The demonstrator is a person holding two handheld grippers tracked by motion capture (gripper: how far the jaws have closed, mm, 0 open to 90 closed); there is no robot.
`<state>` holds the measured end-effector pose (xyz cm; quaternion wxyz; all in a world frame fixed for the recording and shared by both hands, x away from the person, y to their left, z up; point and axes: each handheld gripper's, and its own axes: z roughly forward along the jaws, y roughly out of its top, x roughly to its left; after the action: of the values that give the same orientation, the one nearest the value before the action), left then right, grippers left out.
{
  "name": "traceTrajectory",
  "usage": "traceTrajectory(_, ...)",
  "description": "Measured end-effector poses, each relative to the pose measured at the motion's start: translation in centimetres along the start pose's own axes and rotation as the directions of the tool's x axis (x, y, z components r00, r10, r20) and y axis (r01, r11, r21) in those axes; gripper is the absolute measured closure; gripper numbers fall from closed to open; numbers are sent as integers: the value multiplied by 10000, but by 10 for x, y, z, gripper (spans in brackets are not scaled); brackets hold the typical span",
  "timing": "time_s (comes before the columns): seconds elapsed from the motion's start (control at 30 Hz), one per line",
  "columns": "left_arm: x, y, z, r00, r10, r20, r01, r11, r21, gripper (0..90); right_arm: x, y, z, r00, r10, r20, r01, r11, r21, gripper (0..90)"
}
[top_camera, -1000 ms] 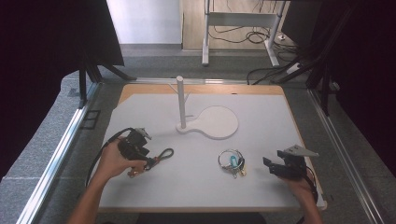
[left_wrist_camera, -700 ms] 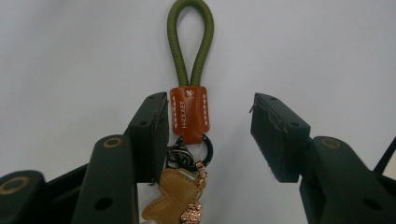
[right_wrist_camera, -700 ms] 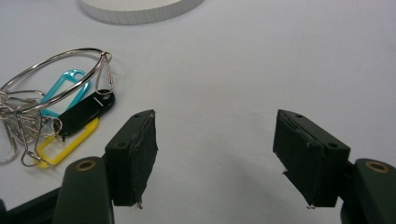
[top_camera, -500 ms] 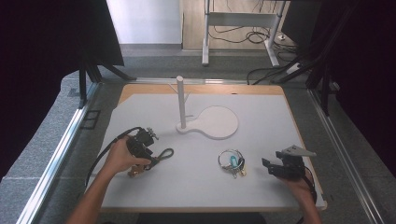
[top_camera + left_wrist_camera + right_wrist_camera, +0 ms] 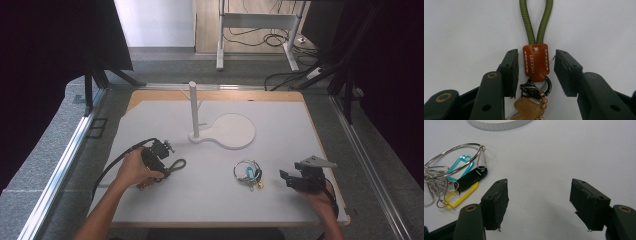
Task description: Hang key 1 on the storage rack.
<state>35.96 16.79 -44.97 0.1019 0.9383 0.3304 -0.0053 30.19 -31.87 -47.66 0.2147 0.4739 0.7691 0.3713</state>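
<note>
Now the green cord keychain [image 5: 535, 62] lies on the white mat in front of the peg stand [image 5: 194, 110], toward the person's left. The left gripper [image 5: 535, 72] has sunk over it since a second ago, jaws just closing, brown leather tab between the pads, not yet pinched. A lift looks imminent. The right gripper [image 5: 539, 202] waits wide open beside the key bundle [image 5: 456, 182].

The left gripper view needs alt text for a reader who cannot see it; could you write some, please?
A brown leather tab on a green cord loop lies between the left gripper's two black jaws, which have just been closing but do not yet touch it. Metal rings hang below.
</note>
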Motion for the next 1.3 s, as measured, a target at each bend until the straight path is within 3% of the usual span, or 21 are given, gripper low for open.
traceTrajectory(0.3,-1,3,8,9999,43,-123,-39,9996,275,609,1,1,0,10000,-49,68,49,10000,16,311)
traceTrajectory(0.67,-3,2,8,9994,108,-327,-104,9999,124,669,2,0,1,9998,-112,143,111,9999,86,311)
traceTrajectory(0.8,-4,-1,6,9993,183,-338,-186,9998,-90,671,2,0,0,9998,-75,177,74,9999,96,311)
traceTrajectory(0.9,-4,-5,-4,9996,215,-181,-226,9978,-618,673,0,-1,1,9998,-18,202,15,9999,118,311)
traceTrajectory(1.1,0,-11,-20,9997,178,185,-157,9944,-1041,673,0,-1,1,9998,0,223,-3,9999,127,311)
traceTrajectory(1.3,10,-22,-43,9984,-33,563,127,9857,-1683,674,0,-1,1,9997,5,237,-8,9999,145,311)
